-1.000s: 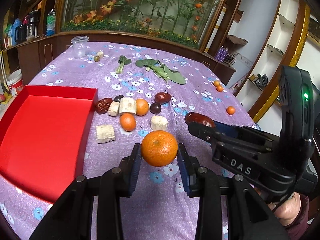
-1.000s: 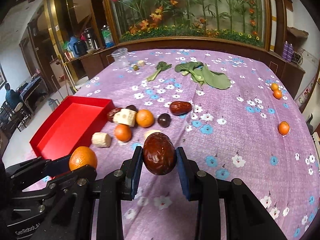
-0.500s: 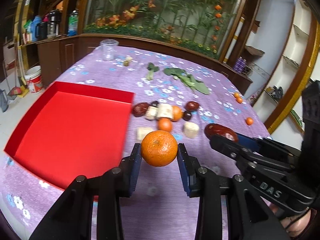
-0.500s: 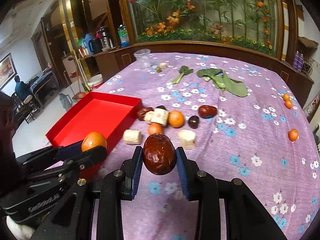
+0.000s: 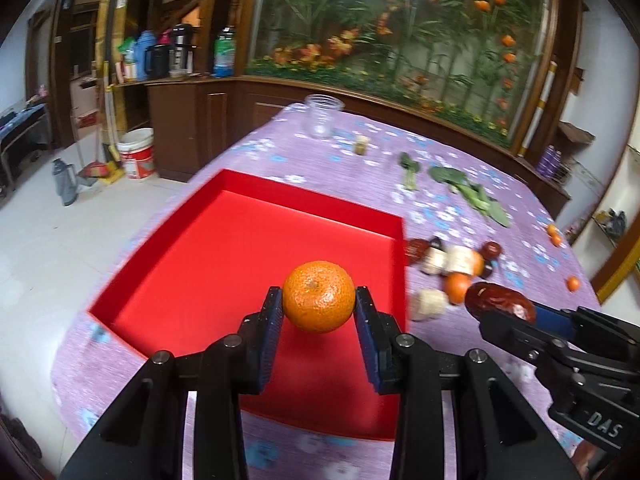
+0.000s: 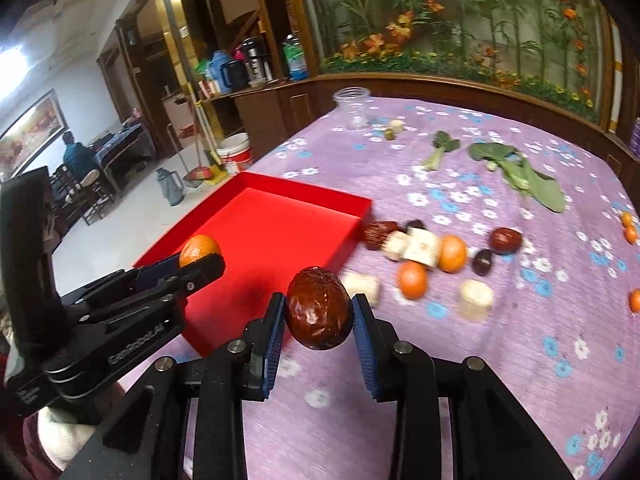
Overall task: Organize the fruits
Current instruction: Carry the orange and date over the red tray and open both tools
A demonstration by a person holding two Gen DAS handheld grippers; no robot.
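Note:
My left gripper [image 5: 319,308] is shut on an orange tangerine [image 5: 319,297] and holds it above the near right part of the empty red tray [image 5: 224,256]. My right gripper [image 6: 319,316] is shut on a dark red jujube [image 6: 319,314], held above the purple cloth just right of the tray's [image 6: 272,232] near corner. In the right wrist view the left gripper with its tangerine [image 6: 199,250] shows at the left. In the left wrist view the jujube [image 5: 500,303] shows at the right.
A cluster of tangerines [image 6: 452,253], jujubes [image 6: 506,240] and pale cut chunks [image 6: 422,246] lies right of the tray. Leafy greens [image 6: 524,176] and a clear jar [image 6: 354,110] lie farther back. Small tangerines [image 6: 628,228] sit near the right edge.
Both grippers have swung left toward the red tray, each still holding its fruit. The left gripper's tangerine is now over the tray's interior.

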